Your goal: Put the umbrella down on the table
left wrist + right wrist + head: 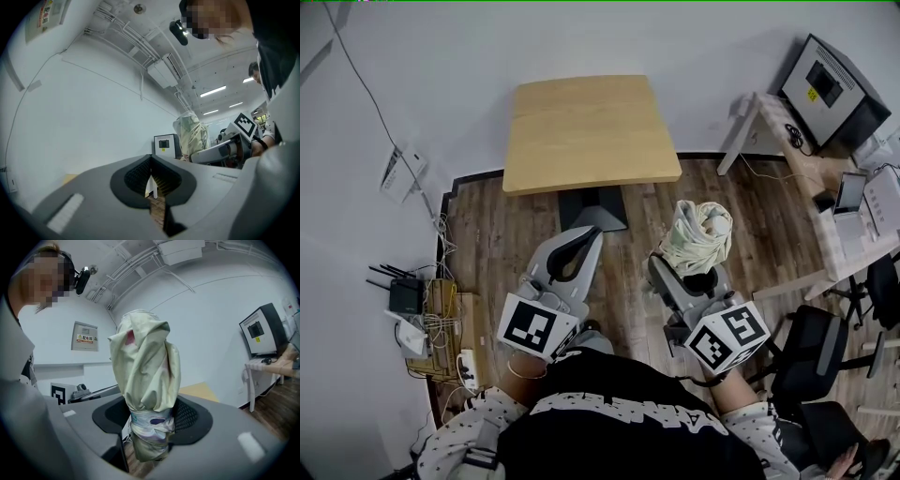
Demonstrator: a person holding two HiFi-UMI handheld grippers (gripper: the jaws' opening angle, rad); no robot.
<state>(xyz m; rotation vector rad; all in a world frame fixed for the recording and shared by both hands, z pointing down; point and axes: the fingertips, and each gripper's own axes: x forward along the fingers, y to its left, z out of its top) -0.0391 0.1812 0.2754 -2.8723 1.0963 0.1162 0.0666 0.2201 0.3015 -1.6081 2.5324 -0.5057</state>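
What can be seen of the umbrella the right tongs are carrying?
The umbrella is folded, its pale cream fabric bunched and creased, with faint pink marks and a purple-patterned band near the bottom. It stands upright, clamped low down by the right tongs, its lower end sticking out beneath them. Nothing else touches it. In the head view it is above the wood floor, short of the wooden table and not on it.

Head cam: high, aimed steeply down; table (591, 131) upper centre, left gripper (579, 236) and right gripper (673, 270) lower centre. Left gripper cam: low, level, faces the wall. Right gripper cam: umbrella (145, 376) very near, centre. All three share the umbrella and monitor (830, 89).
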